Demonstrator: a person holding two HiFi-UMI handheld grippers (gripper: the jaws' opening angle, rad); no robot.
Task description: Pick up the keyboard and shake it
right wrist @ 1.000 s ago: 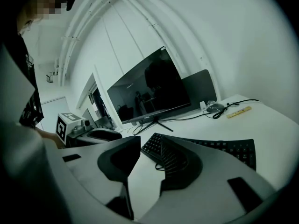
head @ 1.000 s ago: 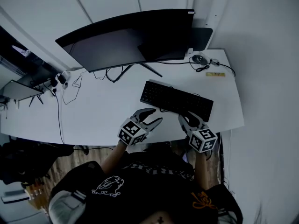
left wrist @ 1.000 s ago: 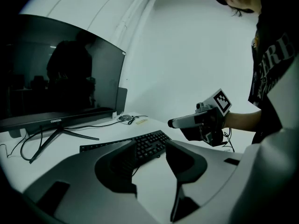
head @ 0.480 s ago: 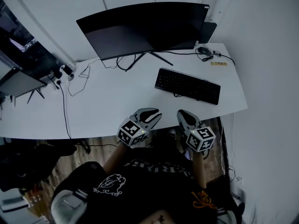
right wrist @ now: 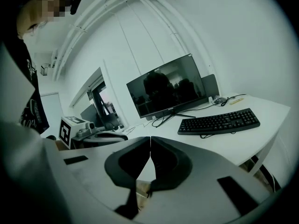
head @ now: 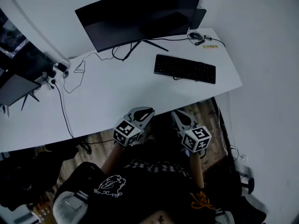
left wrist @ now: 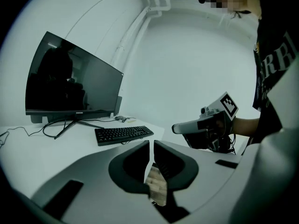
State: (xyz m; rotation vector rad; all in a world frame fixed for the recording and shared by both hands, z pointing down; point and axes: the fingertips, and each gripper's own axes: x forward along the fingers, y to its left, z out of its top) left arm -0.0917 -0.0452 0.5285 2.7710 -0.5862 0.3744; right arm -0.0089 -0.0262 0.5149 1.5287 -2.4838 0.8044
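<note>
My left gripper [head: 144, 111] and right gripper [head: 179, 115] hang off the near edge of the white desk [head: 117, 97]. Their fingers have just squeezed together on nothing. The flat black keyboard [head: 185, 69] lies on the desk, too far to grab.

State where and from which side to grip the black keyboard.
Probably its short ends, one for the left gripper, one for the right gripper, from the desk's near edge: the keyboard lies flat, long and thin, with bare desk beyond both ends.
</note>
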